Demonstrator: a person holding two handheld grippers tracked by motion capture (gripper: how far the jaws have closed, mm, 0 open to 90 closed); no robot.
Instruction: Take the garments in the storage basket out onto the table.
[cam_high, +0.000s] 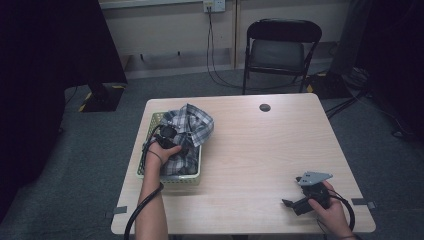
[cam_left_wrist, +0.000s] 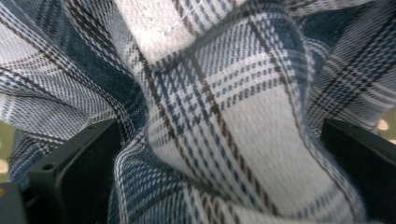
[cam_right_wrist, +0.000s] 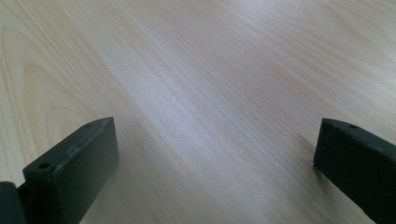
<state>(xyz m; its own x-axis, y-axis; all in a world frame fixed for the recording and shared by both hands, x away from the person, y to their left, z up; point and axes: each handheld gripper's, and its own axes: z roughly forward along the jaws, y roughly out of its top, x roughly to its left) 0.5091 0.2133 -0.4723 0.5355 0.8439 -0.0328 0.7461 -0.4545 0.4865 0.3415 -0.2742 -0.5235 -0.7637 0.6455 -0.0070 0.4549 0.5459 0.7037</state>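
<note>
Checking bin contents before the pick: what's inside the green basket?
A crumpled plaid shirt fills the green basket and spills over its far rim. The left gripper is pushed into the cloth, jaws wide. Anything beneath the shirt is covered.

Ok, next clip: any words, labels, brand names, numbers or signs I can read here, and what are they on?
None can be read.
Plaid shirt: woven check pattern, no label or print showing.
Basket: no lettering.
Wall socket: too small to tell if marked.
Left tool and right tool: plain black jaws, no markings.
</note>
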